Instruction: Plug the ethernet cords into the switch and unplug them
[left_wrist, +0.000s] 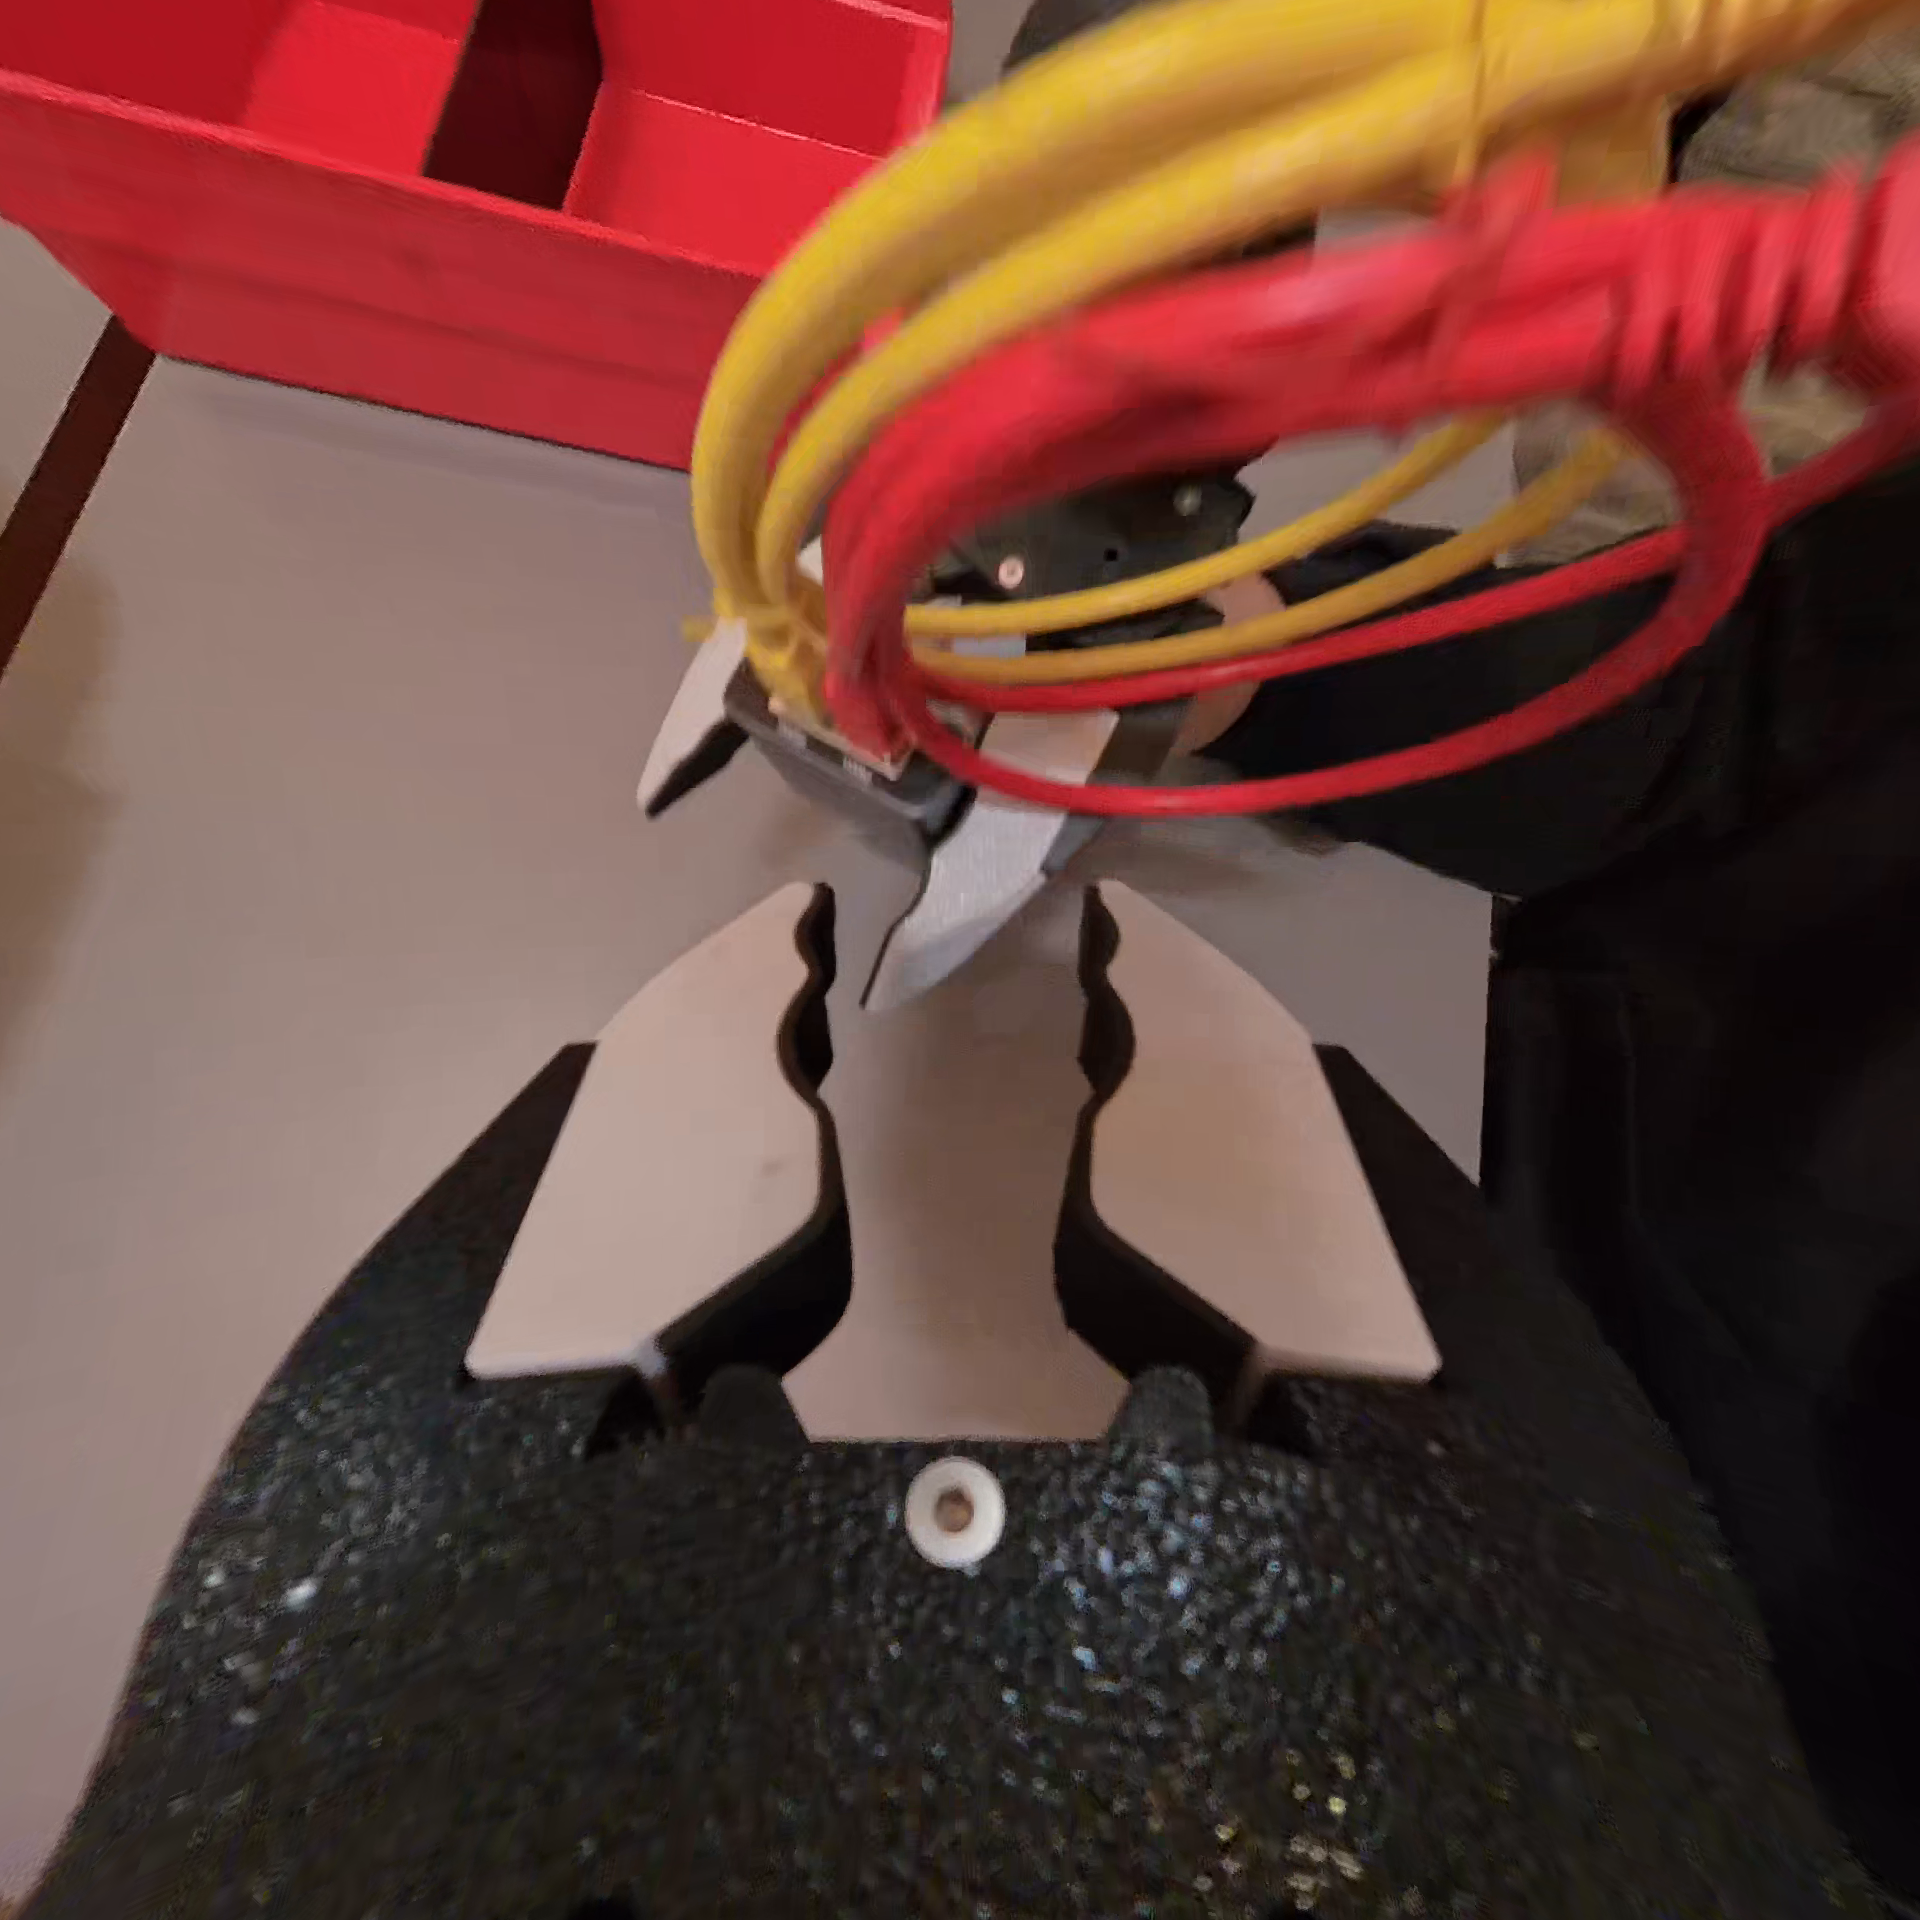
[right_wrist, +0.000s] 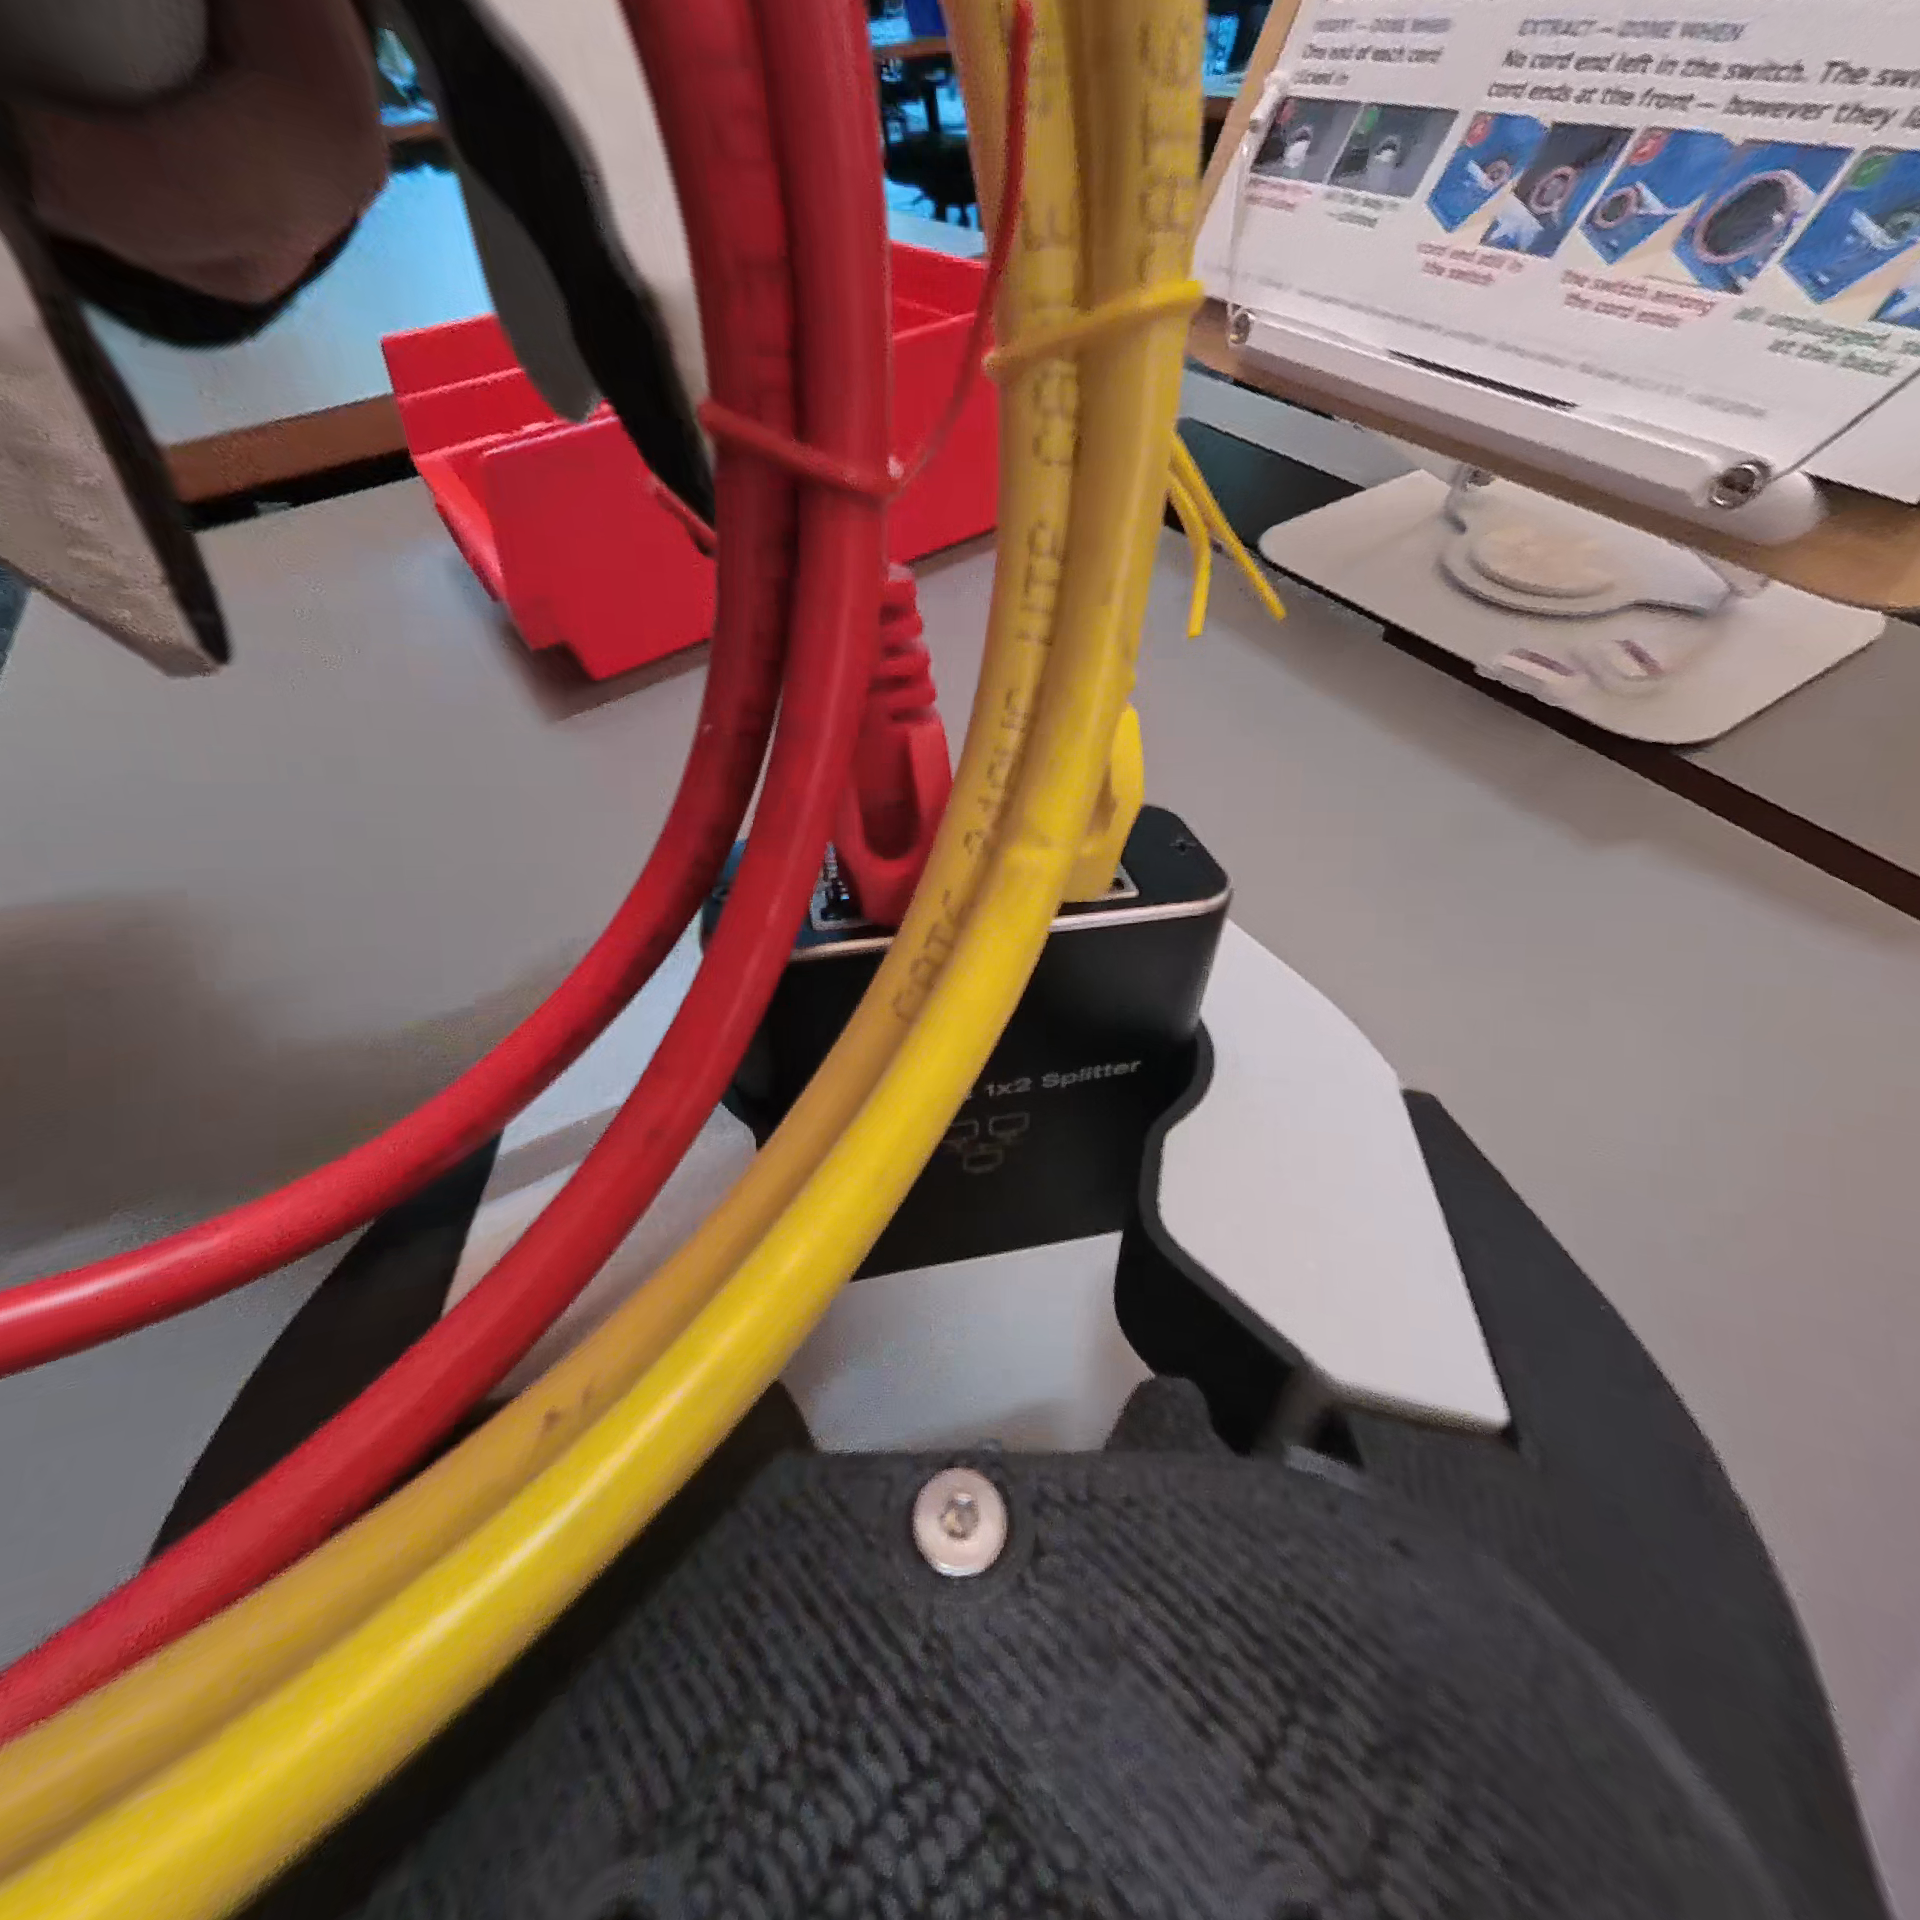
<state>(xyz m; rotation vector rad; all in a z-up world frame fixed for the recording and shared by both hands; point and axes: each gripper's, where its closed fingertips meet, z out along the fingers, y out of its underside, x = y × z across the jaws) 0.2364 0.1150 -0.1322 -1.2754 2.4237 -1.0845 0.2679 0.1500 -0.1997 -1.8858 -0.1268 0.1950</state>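
Black switch (right_wrist: 997, 1091) sits clamped between the fingers of the right gripper (right_wrist: 966, 1174), held up off the grey table (right_wrist: 312, 831), port face pointing away from the camera. Red cord (right_wrist: 894, 790) and yellow cord (right_wrist: 1112, 800) each have a plug seated in a port on that face, red on the left, yellow on the right, side by side and nearly touching. Both cords loop back toward the camera as tied bundles and drape over the right gripper's left finger, hiding most of it; right finger edge is visible and pressed against the switch's side. In the left wrist view the same switch (left_wrist: 842, 769) shows farther off, small and blurred, with the right gripper's pale fingers around it and the red cord (left_wrist: 1299, 343) and yellow cord (left_wrist: 883, 312) arching above. Left gripper (left_wrist: 956, 935) is parted with nothing between its fingers, tips just short of the right gripper's near fingertip, a narrow gap between them. Open table lies to the left of both grippers. Red bin (left_wrist: 468, 208) stands at the table's far left, well apart from the switch; table edge runs just beside it. White instruction card on a stand (right_wrist: 1558, 312) sits to the far right, near a seam between tabletops. Cord loops crowd the space above and left of the switch; the switch's right side is free.
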